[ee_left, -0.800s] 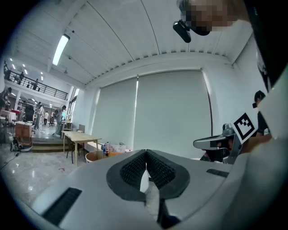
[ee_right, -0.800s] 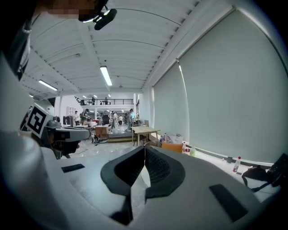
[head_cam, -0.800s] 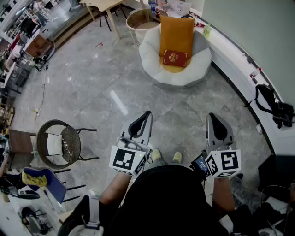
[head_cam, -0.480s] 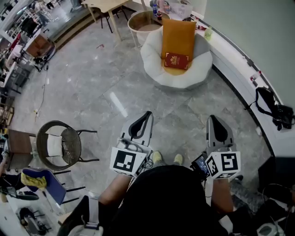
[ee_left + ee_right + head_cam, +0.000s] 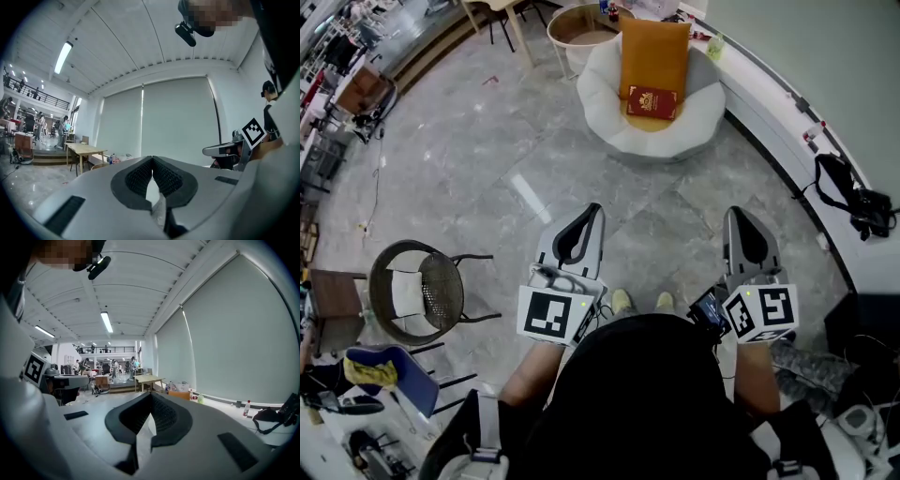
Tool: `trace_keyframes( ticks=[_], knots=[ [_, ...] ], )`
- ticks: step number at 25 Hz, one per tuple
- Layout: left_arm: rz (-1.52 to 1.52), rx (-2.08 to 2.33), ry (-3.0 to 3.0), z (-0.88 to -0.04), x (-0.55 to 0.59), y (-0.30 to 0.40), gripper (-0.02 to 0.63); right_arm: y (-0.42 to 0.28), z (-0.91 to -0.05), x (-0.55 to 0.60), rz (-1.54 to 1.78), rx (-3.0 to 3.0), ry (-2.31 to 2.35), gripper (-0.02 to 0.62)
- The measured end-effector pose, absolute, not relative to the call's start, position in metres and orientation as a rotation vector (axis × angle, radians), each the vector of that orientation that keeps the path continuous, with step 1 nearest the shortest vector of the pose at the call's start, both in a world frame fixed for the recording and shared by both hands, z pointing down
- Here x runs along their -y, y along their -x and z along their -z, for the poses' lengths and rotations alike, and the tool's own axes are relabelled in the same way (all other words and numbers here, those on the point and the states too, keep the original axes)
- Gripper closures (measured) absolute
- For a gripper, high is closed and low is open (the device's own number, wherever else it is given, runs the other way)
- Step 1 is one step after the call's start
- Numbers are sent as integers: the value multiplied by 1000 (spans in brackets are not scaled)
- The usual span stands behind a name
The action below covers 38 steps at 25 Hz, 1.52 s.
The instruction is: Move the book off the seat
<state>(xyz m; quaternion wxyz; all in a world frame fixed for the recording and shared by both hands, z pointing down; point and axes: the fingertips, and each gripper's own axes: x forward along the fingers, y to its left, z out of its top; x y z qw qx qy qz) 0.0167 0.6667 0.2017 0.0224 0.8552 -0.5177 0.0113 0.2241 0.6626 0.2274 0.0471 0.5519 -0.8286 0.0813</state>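
A red book (image 5: 652, 102) lies flat on an orange cushion (image 5: 655, 49), which rests on a round white seat (image 5: 609, 122) at the top of the head view. Both grippers are held side by side over the grey floor, well short of the seat and pointing toward it. The left gripper (image 5: 592, 212) is shut and empty, its pads meeting at the tip (image 5: 152, 161). My right gripper (image 5: 738, 215) is likewise shut with nothing in it (image 5: 151, 397). The book shows in neither gripper view.
A round side table (image 5: 572, 21) stands just left of the seat. A curved white ledge (image 5: 783, 117) with a black bag (image 5: 853, 202) runs along the right. A wicker chair (image 5: 427, 292) and a blue chair (image 5: 394, 370) stand at lower left. The person's feet (image 5: 639, 302) are between the grippers.
The seat with the book has slid toward the top edge of the head view, and both grippers sit slightly higher in it. Their jaws stay shut.
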Motion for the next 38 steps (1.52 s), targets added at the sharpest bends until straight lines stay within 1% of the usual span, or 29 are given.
trace_keyframes(
  ticks=[12,26,38],
  knots=[
    [-43,1560,-2706,-209,-670,0,592,-208,-232,-672,-265,2543,-1666,583],
    [-39,1578,-2772,-194,-681,7,592,-194,-225,-682,-238,2579,-1649,583],
    [16,1552,-2750,-200,-686,19,592,-186,-234,-696,-246,2540,-1651,583]
  ],
)
